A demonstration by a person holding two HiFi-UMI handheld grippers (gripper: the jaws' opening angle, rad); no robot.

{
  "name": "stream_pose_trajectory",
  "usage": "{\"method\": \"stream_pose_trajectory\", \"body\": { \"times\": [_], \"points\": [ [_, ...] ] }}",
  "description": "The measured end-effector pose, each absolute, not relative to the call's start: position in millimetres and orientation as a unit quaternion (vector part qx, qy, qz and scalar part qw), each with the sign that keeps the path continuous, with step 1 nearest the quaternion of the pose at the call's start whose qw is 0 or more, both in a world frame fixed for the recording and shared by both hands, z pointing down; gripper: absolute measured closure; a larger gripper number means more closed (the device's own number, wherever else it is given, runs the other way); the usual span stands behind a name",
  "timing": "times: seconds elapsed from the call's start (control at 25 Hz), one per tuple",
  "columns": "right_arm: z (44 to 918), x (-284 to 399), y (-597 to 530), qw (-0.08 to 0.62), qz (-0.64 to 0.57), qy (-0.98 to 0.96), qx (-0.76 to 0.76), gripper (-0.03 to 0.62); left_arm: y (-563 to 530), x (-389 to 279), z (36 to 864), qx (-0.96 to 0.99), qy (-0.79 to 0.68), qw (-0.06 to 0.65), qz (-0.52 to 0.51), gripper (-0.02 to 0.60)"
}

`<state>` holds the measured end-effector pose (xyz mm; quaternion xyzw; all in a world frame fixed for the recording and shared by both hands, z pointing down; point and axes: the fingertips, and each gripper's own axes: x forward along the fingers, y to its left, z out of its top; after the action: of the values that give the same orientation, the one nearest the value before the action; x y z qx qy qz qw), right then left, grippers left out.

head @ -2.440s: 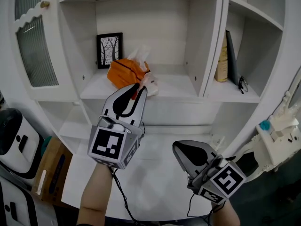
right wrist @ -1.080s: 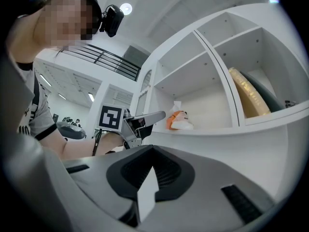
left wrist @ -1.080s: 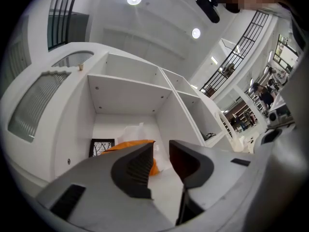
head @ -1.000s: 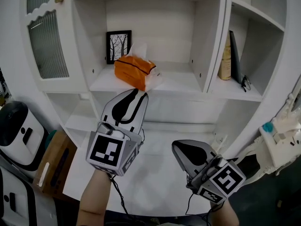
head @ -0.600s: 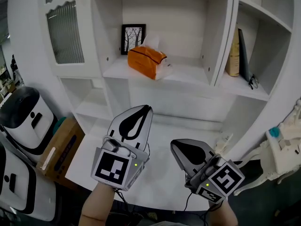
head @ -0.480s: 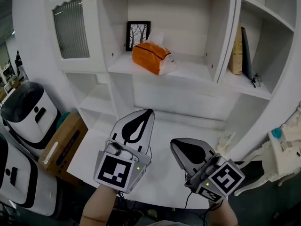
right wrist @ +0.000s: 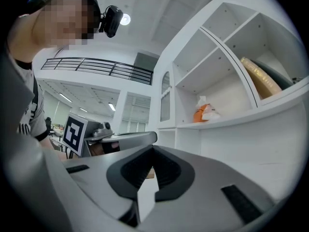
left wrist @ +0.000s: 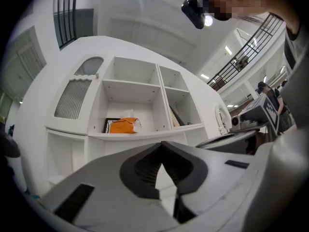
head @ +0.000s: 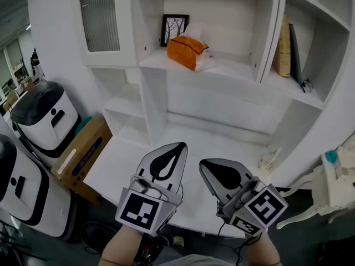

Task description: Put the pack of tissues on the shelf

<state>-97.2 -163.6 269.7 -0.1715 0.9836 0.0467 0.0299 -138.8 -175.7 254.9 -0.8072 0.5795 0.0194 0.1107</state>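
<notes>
Out past my left tongs [head: 180,144], low to the side, there's a white machine [head: 41,118] with a box [head: 80,157] just beside it. Higher up on that side is a glass door [head: 101,18]. Left tongs now: jaws pinched right together, nothing between them, hovering over the desk [head: 222,143]. Straight ahead and well above both tips, there's the pack [head: 189,51], orange, lying on the shelf [head: 236,70], well apart from either of my tongs. A picture [head: 173,29] stands just behind it, towards my left side, against the back wall. Right tongs [head: 202,162] next, side by side with the left and near them: jaws closed tight too, and empty. Up beyond them to the right, in the next compartment, books [head: 285,46] stand just beside the divider.
</notes>
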Motion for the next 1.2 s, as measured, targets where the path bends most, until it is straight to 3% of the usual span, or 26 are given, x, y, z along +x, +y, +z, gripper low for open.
{"method": "stream_pose_trajectory", "body": {
  "times": [1.2],
  "points": [
    [284.9,-39.7,-88.2,0.038,0.051,0.986,-0.157,0.585,-89.9,-65.3,282.8,-0.81,0.579,0.089,0.004,0.563]
  ]
}}
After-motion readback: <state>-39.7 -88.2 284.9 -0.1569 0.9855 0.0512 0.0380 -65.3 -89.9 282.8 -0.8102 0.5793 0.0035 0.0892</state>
